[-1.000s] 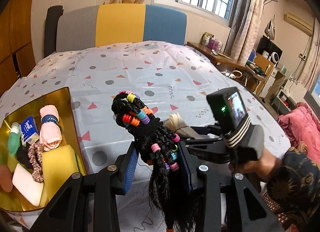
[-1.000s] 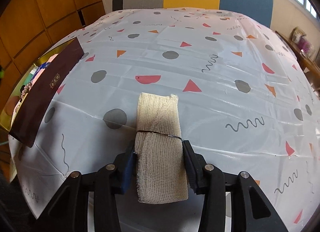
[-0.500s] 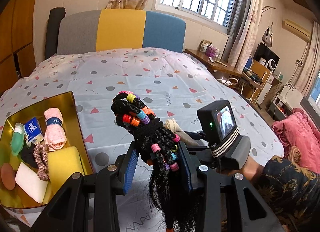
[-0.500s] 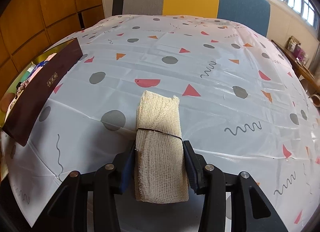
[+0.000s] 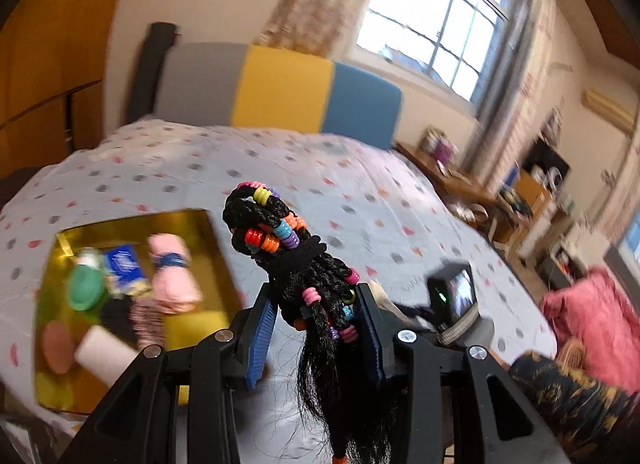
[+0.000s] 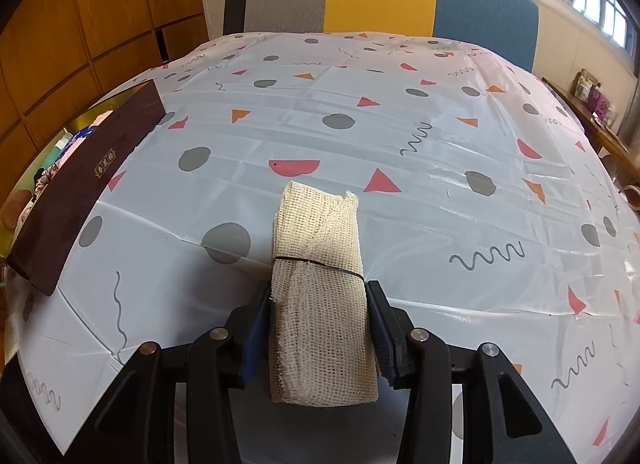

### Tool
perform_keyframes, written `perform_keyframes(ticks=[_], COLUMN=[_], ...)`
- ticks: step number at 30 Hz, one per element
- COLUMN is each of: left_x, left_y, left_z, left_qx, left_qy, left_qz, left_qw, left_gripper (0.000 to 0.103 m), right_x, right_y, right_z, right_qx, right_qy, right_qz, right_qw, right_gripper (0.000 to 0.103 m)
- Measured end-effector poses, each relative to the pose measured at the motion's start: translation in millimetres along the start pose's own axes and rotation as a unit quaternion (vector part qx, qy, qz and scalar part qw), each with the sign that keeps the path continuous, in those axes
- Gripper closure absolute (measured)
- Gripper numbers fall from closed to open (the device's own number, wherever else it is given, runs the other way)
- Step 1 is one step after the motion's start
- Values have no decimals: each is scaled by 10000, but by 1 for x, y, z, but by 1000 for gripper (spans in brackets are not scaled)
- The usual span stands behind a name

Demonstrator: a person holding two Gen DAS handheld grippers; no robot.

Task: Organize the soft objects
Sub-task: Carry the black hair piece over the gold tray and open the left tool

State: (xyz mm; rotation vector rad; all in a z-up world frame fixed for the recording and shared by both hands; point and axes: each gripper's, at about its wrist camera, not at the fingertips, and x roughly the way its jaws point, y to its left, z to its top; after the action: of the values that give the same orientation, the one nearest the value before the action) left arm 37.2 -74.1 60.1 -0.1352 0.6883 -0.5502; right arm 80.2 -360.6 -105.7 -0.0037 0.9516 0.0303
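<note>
Left wrist view: the left gripper has its jaws pinching a beaded braid bundle, long axis running straight out ahead — the gold tray sits down to its left, so that hand looks nearer. Right wrist view: the right gripper is squeezing a gauze roll lengthwise above the worktop — tray's far off left.

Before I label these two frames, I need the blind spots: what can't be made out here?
- Left wrist view: motion blur smears the items in the gold tray; the blue packet's print is unreadable.
- Left wrist view: the beaded braid's loose end is cut off by the bottom edge.
- Right wrist view: the tray's dark wall hides most contents.
- Right wrist view: the gauze roll's underside is hidden.
</note>
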Motion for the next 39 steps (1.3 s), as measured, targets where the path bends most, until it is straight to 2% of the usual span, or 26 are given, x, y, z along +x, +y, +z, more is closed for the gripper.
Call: perform_keyframes(ticks=[4,7,8,11,13,15,22,24,26,27,29,39], left_x=[-23,-22,-18,-7,6,25,96,111,127,128,123,66], left_y=[52,98,115,141,154,158,154,159,167,169,169,153], left_z=[4,-1,-4,-10,-11,-8,1,0,-5,-7,-10,-11], left_qx=[-327,-717,-936,-1153,-1333,-1313,-609,-661,-713,-767,-784,-780], left_qy=[-156,47,151,329,466,575,1139,1319,1577,1613,1520,936], left_qz=[520,878,939,1116,1002,991,1049,1235,1325,1385,1354,1694], left_qw=[9980,9935,9911,9865,9849,9847,9861,9813,9760,9741,9759,9780], left_gripper=[64,64,64,64,64,64,63,61,53,48,37,36], right_x=[0,0,0,0,0,1,1,1,1,1,1,1], right_y=[1,1,1,1,2,1,1,1,0,0,0,6], right_z=[0,1,1,1,1,1,1,1,2,2,2,5], right_qx=[-45,-69,-76,-81,-91,-83,-85,-83,-78,-79,-91,-128], right_qy=[7,5,6,3,1,-3,-10,-11,-11,-11,-11,68], right_qz=[-33,-49,-55,-63,-77,-65,-62,-59,-52,-54,-69,-304], right_qw=[10000,10000,10000,9999,9999,9999,9999,9999,10000,10000,9999,9994], right_gripper=[57,57,57,57,57,57,57,57,56,56,56,58])
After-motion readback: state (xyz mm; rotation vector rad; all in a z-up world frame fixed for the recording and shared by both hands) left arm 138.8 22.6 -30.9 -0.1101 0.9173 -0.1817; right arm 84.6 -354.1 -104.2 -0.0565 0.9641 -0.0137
